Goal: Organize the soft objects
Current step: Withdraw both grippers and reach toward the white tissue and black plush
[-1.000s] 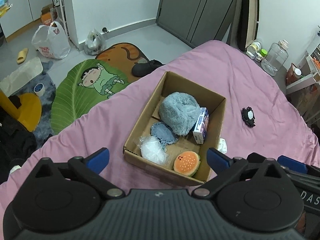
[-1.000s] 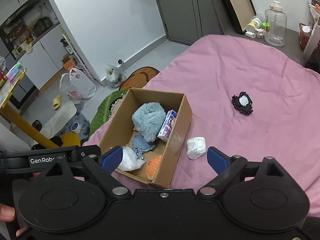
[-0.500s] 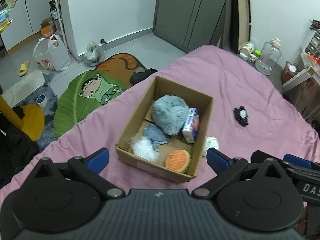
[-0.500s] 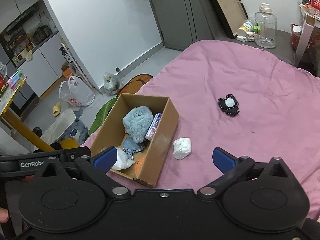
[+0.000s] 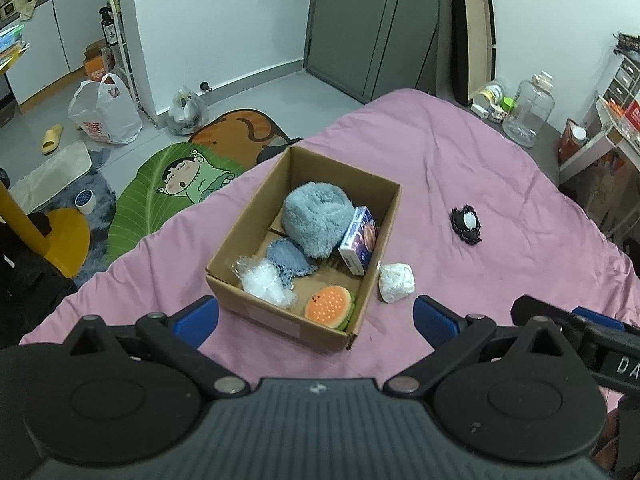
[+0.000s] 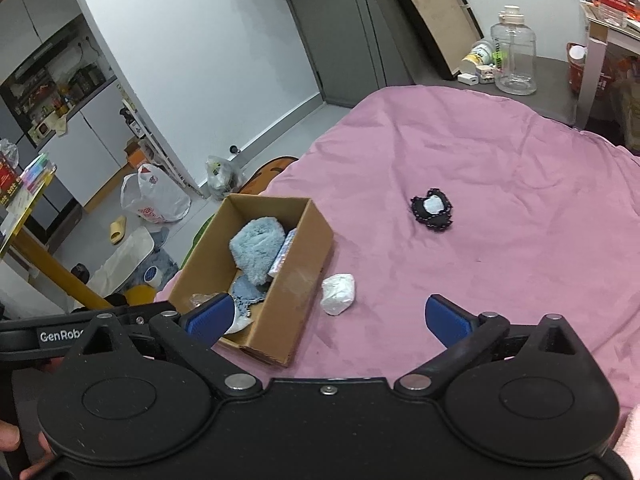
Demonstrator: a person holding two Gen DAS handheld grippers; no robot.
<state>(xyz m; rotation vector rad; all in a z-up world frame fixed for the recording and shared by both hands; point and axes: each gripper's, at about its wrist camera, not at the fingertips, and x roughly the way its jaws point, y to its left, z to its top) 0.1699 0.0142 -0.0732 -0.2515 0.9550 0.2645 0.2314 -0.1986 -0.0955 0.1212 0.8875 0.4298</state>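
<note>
From the left wrist camera we look down over our left claw (image 5: 315, 316), its blue fingertips spread wide and pinching nothing. Just beyond it, at the centre, an open cardboard box (image 5: 376, 280) rests on a bed with a pink cover (image 5: 460, 168). Inside the box, a fluffy blue-grey bundle (image 5: 318, 218) fills the 12 o'clock end, a small printed carton (image 5: 359, 240) leans on the wall at 3 o'clock, a blue knitted piece (image 5: 288, 258) lies in the middle, a crinkled clear wrapper (image 5: 262, 282) sits at 8 o'clock, and an orange burger-shaped toy (image 5: 329, 306) sits at 5 o'clock. A white wad (image 5: 395, 282) lies on the cover just beside the box's right wall. A small black item with a white centre (image 5: 466, 224) lies well apart at 2 o'clock.

From the right wrist camera, our right claw (image 6: 326, 318) also stands spread and empty. The box (image 6: 288, 300) is at 10 o'clock, the white wad (image 6: 339, 288) just right of it, between the blue tips. The black item (image 6: 432, 210) lies at 1 o'clock on the cover (image 6: 520, 200).
</note>
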